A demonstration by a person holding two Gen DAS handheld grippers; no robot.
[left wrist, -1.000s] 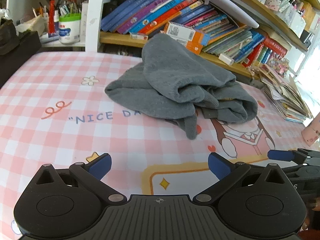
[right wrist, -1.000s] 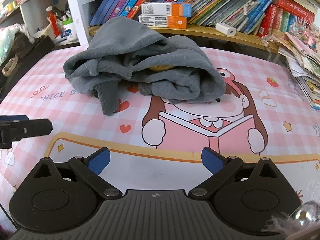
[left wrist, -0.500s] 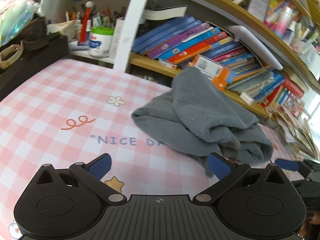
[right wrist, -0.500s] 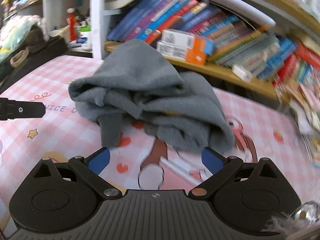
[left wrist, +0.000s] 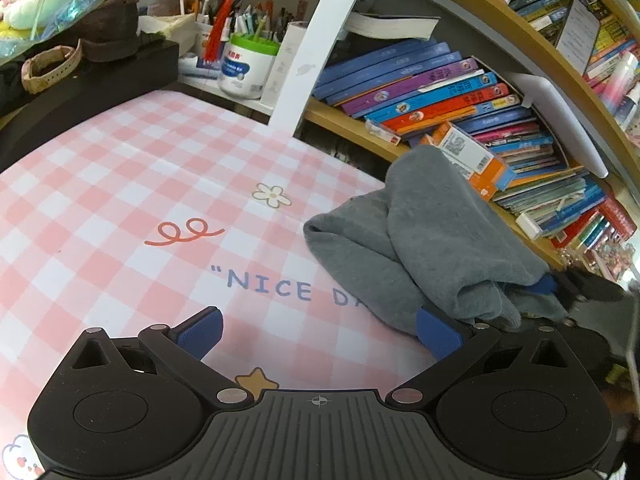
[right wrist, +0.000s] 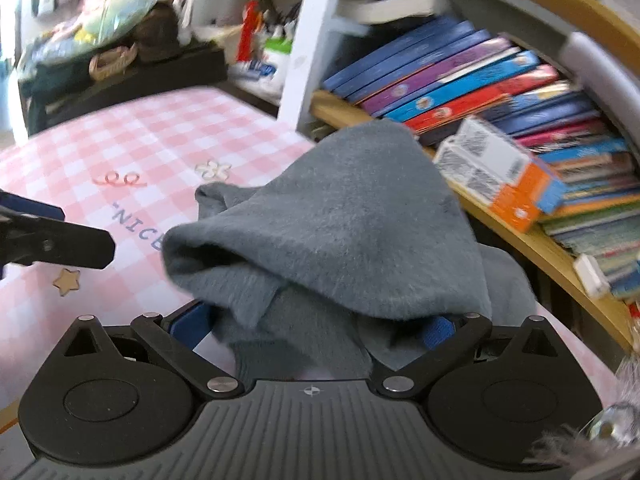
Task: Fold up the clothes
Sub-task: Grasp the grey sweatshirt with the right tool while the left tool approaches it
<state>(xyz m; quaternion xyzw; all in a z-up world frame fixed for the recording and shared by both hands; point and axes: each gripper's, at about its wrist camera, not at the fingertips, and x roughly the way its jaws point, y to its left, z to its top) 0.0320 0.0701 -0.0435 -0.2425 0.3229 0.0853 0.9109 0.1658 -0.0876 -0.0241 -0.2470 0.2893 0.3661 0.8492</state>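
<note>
A: Your left hand-held gripper (left wrist: 318, 332) gapes wide over the desk (left wrist: 120, 200), left of the grey garment (left wrist: 432, 236).

B: Garment's a soft, limp heap by the bookshelf (right wrist: 460, 80). Your right hand-held gripper (right wrist: 312, 326), spread around its near edge, should pinch a hem.

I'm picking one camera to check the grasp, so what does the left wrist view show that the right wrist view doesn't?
Only the left wrist view shows the left hand-held gripper open over bare pink checked mat, beside the grey garment. Only the right wrist view shows the right hand-held gripper open with cloth lying between its fingers. Both show the crumpled garment, the mat and the leaning books.
</note>
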